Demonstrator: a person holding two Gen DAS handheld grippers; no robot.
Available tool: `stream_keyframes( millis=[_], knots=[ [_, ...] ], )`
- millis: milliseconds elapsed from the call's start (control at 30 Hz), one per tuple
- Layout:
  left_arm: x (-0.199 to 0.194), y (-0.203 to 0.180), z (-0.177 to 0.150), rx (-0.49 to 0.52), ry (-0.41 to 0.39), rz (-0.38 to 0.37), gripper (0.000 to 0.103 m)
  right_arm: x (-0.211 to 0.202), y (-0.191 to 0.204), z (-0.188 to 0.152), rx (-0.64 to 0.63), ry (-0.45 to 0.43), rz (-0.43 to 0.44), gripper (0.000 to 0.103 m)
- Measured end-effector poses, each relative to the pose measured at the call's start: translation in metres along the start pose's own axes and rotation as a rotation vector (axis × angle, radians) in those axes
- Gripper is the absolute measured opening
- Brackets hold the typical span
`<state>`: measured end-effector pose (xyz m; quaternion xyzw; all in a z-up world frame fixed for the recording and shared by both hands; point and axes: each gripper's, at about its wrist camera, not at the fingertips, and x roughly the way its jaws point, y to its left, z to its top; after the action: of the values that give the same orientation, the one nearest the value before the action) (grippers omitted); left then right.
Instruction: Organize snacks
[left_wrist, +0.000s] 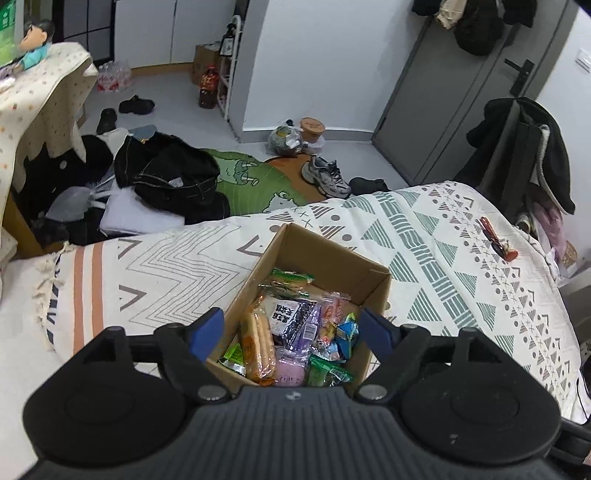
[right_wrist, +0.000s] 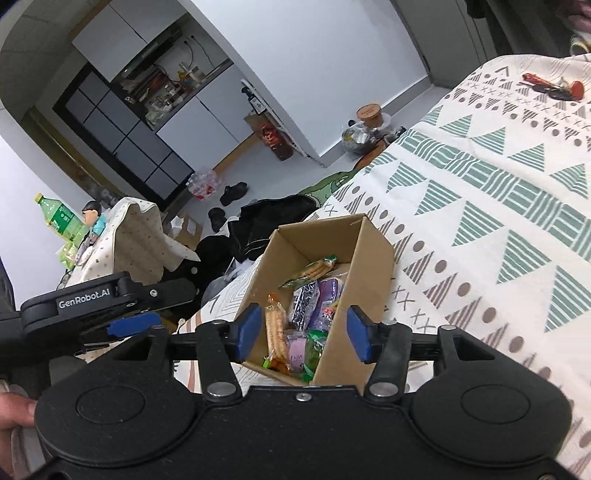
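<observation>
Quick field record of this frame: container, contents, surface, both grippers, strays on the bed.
container: open brown cardboard box, upright
contents: wrapped snack packets, including an orange biscuit pack and a purple packet
surface: patterned cream bedspread
left gripper: open, empty, over the box
right gripper: open, empty, over the box
strays: small red and black items on the bedspread, apart from the box

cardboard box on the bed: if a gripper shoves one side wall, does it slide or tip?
The cardboard box probably slides or sinks rather than tips: it sits low on a soft patterned blanket. Its snack packets look light. The thin open-top walls may flex first.
</observation>
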<state>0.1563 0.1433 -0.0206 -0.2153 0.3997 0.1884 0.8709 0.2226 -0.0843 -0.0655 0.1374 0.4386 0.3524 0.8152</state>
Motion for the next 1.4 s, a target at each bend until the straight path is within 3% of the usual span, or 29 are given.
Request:
stream_keyframes(
  millis=[300,467,533,600,1033,1400],
  knots=[
    [-0.018,-0.003,-0.009,0.054,-0.005,-0.031,0.084,-0.044,0.000,-0.014,0.017,-0.062,-0.082,0.073],
    [-0.030,-0.009,-0.019,0.068,-0.012,-0.072,0.085,-0.068,0.005,-0.025,0.016,-0.113,-0.130,0.092],
    [-0.035,-0.013,-0.025,0.082,-0.014,-0.068,0.091,-0.079,0.005,-0.029,0.027,-0.142,-0.140,0.100],
    [-0.039,-0.015,-0.030,0.087,-0.010,-0.078,0.092,-0.088,0.005,-0.034,0.033,-0.167,-0.145,0.103],
    [-0.077,-0.023,-0.061,0.183,-0.032,-0.157,0.103,-0.117,0.018,-0.063,0.005,-0.180,-0.255,0.103],
    [-0.103,-0.019,-0.080,0.228,-0.065,-0.197,0.103,-0.138,0.028,-0.084,-0.030,-0.197,-0.316,0.103]
  ],
)
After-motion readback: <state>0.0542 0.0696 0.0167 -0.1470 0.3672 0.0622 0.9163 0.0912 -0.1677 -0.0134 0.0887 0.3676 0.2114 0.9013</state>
